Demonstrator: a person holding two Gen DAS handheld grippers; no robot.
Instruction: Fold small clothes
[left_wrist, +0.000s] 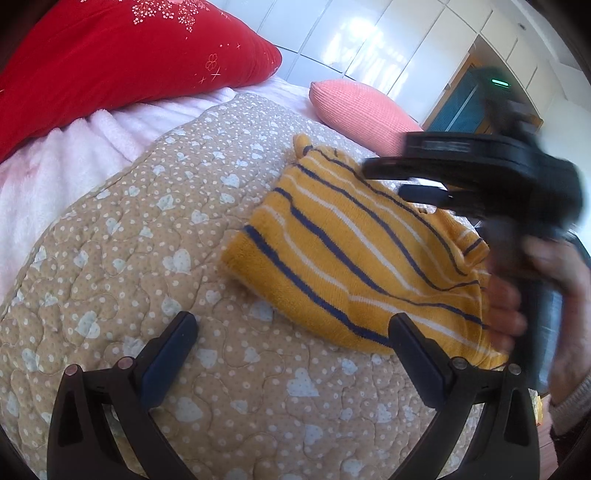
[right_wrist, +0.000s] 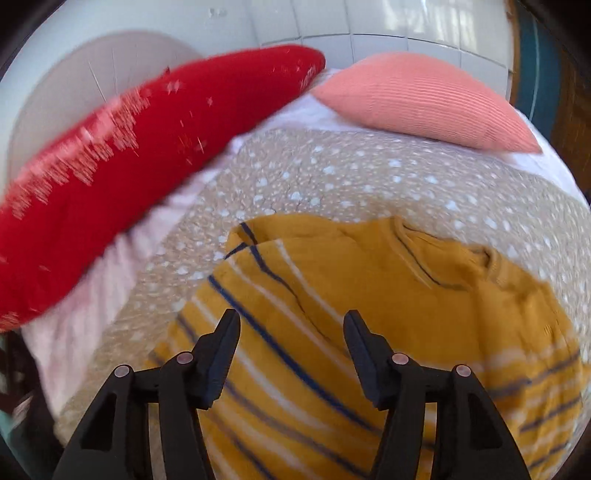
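Observation:
A small yellow knit sweater with navy and white stripes (left_wrist: 351, 254) lies folded on a beige heart-print quilt (left_wrist: 147, 240). My left gripper (left_wrist: 295, 328) is open and empty, just above the quilt at the sweater's near edge. My right gripper (right_wrist: 291, 325) is open and empty, hovering over the sweater (right_wrist: 332, 314). It also shows blurred in the left wrist view (left_wrist: 406, 181), held by a hand above the sweater's far side.
A red pillow (left_wrist: 110, 62) lies at the far left and a pink pillow (left_wrist: 362, 107) at the back. A pale pink fleece blanket (left_wrist: 55, 158) lies beside the quilt. White cupboard doors (left_wrist: 369, 48) stand behind the bed.

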